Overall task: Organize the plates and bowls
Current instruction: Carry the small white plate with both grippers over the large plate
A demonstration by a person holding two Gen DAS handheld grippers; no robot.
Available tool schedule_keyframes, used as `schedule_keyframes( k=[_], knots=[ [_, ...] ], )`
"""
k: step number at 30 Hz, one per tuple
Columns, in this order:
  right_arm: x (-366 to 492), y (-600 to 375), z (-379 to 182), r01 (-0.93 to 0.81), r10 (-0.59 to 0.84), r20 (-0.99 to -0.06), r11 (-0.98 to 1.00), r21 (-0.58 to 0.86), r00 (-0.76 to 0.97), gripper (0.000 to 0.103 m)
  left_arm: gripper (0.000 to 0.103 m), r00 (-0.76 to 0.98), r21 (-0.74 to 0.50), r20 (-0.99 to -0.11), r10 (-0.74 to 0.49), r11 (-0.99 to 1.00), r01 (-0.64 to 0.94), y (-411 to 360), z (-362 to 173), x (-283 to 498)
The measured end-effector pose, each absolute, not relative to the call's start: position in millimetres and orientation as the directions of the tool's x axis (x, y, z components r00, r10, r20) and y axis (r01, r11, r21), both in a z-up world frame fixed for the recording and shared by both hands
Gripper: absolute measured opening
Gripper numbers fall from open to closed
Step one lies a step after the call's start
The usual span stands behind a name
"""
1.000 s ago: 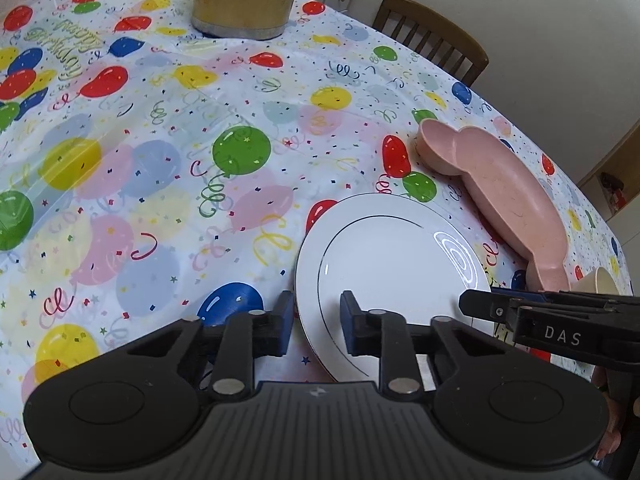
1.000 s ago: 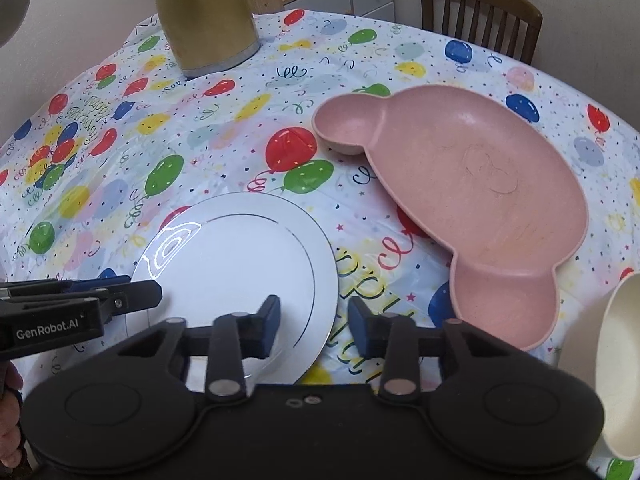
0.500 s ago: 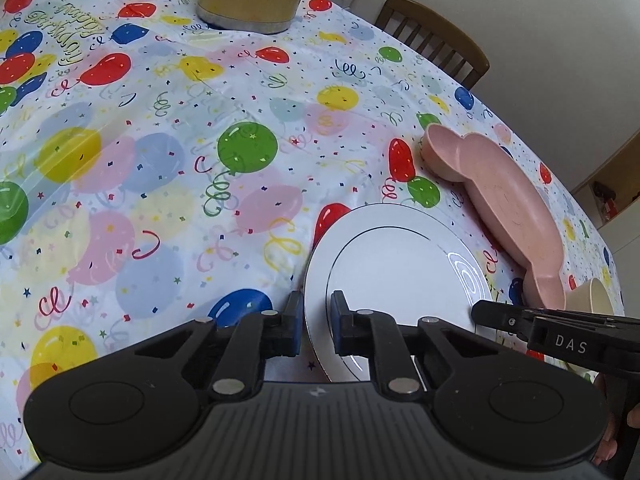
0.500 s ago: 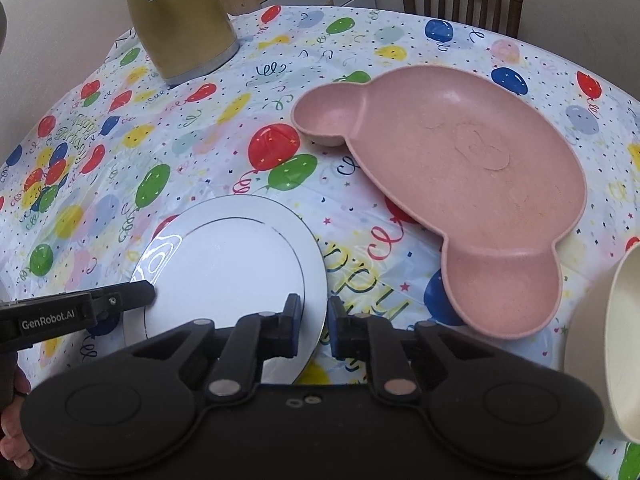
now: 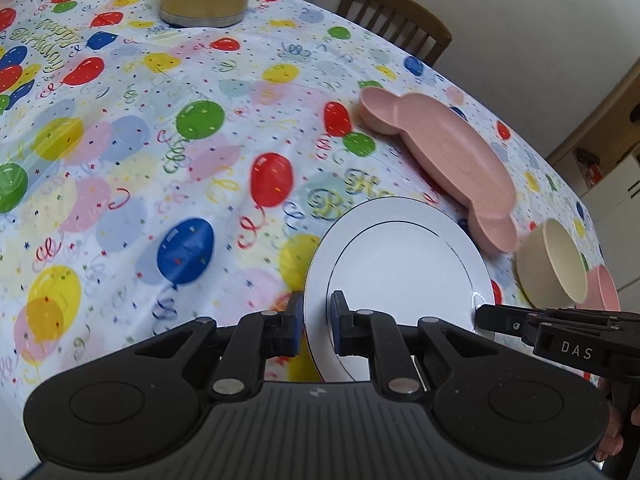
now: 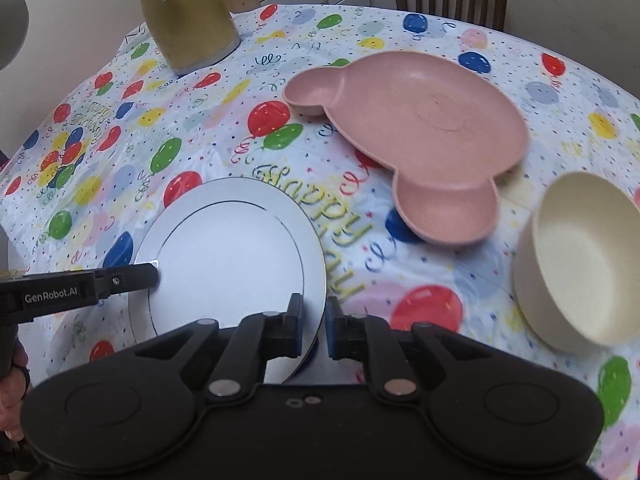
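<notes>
Two-handed grip on a white plate above a balloon-print table.

The tablecloth (image 6: 224, 92) carries a pink divided plate (image 6: 424, 120), with a cream bowl (image 6: 580, 256) near it on the right. The white plate (image 6: 228, 252) sits nearest the cameras, apparently raised slightly off the cloth. The left gripper (image 5: 314, 320) pinches its left rim and the right gripper (image 6: 314, 324) its right rim, each pair of jaws having just closed to a narrow gap with only the rim between them. The plate is judged stiff, glossy, fairly heavy and breakable; opposite rim holds suit it, though smooth glaze may slip. Its near edge and underside are hidden behind the gripper bodies, and a pink item behind the bowl is cut off.
</notes>
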State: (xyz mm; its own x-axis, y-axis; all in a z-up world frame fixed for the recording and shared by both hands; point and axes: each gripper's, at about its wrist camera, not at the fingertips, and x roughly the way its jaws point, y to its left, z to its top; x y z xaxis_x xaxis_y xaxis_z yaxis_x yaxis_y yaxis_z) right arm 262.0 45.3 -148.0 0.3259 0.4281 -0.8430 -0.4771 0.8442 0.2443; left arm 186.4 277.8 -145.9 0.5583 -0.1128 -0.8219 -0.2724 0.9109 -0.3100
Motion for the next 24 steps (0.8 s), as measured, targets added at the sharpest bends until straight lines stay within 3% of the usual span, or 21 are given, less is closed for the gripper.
schedule_keyframes(
  k=[24],
  knots=[
    [149.7, -138.2, -108.9, -0.280, 0.380, -0.822, 0.918, 0.280, 0.424, 0.009, 0.014, 0.544, -0.304, -0.805, -0.238, 0.952, -0.034, 98.5, -110.5, 120.1]
  ],
)
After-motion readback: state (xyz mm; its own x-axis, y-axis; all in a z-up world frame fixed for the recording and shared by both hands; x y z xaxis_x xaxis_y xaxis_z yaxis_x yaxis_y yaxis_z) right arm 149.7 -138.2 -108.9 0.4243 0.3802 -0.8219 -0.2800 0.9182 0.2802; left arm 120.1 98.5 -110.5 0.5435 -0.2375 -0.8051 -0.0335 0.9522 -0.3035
